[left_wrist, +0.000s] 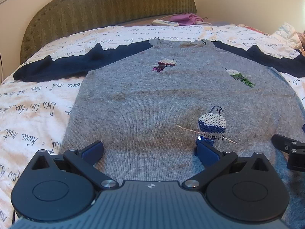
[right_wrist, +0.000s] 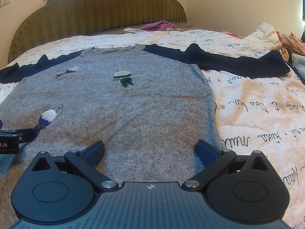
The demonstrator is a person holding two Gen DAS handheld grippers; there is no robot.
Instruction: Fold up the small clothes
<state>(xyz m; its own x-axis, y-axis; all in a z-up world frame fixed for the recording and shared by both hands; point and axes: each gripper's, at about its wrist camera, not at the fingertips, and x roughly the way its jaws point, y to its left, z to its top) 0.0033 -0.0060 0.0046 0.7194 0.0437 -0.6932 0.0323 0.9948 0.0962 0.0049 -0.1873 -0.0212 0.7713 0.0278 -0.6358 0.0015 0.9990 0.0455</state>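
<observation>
A small grey knit sweater [left_wrist: 152, 103] [right_wrist: 118, 110] with navy sleeves lies flat, front up, on the bed. Both sleeves are spread out sideways: the left sleeve [left_wrist: 63, 66] and the right sleeve [right_wrist: 228, 61]. Sequin birds decorate the chest. My left gripper [left_wrist: 149, 150] hovers open over the hem on the sweater's left half, with nothing between its fingers. My right gripper [right_wrist: 150, 150] is open above the hem on the right half, also holding nothing. Each gripper shows at the edge of the other's view.
The bed carries a white quilt with black script [right_wrist: 257, 118]. An olive padded headboard [left_wrist: 114, 5] stands behind. A purple garment [left_wrist: 186, 19] and a white remote [left_wrist: 164, 22] lie near the headboard. A pile of clothes [right_wrist: 282, 42] sits at the far right.
</observation>
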